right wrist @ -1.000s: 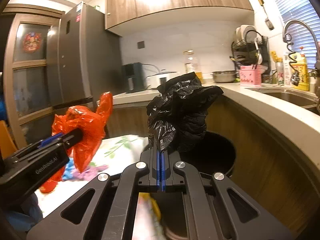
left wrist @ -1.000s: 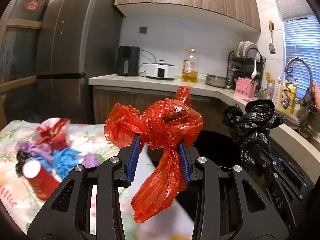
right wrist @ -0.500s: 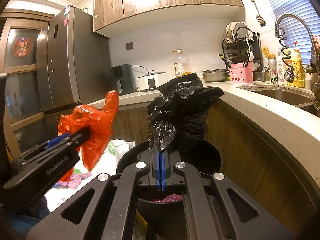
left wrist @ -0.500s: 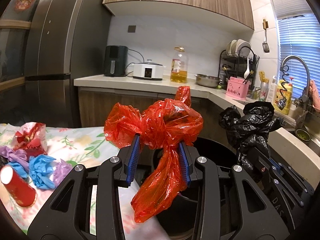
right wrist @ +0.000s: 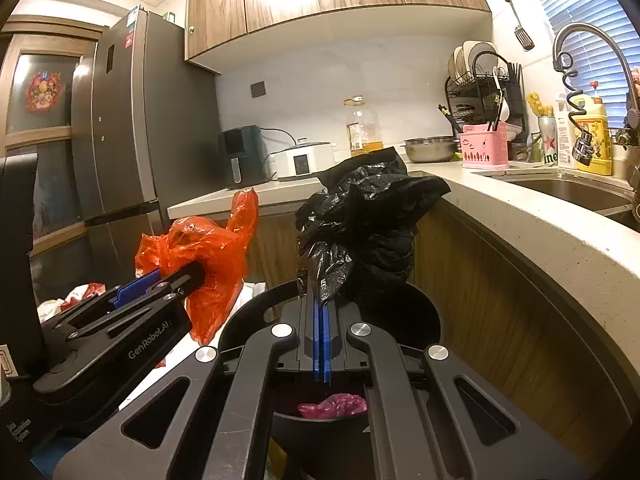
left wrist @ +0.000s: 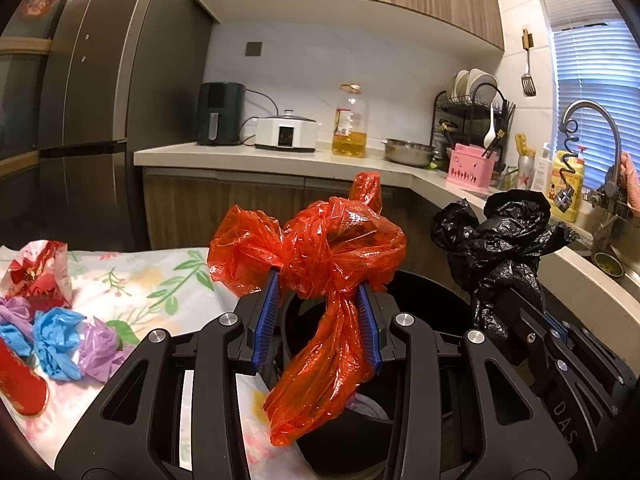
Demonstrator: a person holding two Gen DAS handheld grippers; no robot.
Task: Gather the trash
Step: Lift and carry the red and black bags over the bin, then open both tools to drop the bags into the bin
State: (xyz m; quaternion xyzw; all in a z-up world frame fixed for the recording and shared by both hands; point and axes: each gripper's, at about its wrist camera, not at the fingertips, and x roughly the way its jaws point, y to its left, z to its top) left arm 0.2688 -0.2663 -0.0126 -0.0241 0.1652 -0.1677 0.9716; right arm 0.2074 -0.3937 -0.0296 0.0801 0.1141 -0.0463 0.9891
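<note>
Left tongs (left wrist: pixel 318 312): half shut, blue pads (left wrist: pixel 267 316) squeezing a crumpled red bag (left wrist: pixel 320 264), its tail hanging down over the black bin (left wrist: pixel 432 292).
Right tongs from the left view (left wrist: pixel 532 312): just to the right, gripping a scrunched black bag (left wrist: pixel 500 240) above the bin's right edge.
Table (left wrist: pixel 152 280): flowery cloth, with blue scraps (left wrist: pixel 54 336), purple scraps (left wrist: pixel 98 346) and a red packet (left wrist: pixel 38 276) well left of the bin.
Right tongs (right wrist: pixel 321 312): pads pressed tight together, pinching the black bag (right wrist: pixel 360 232) by its bottom edge.
Bin from the right view (right wrist: pixel 424 308): right under both bags, something pink (right wrist: pixel 332 405) lying inside.
Left tongs from the right view (right wrist: pixel 192 272): at the left, clamped on the red bag (right wrist: pixel 208 256).
Counter (right wrist: pixel 540 232): curving along the right, beside the bin.
</note>
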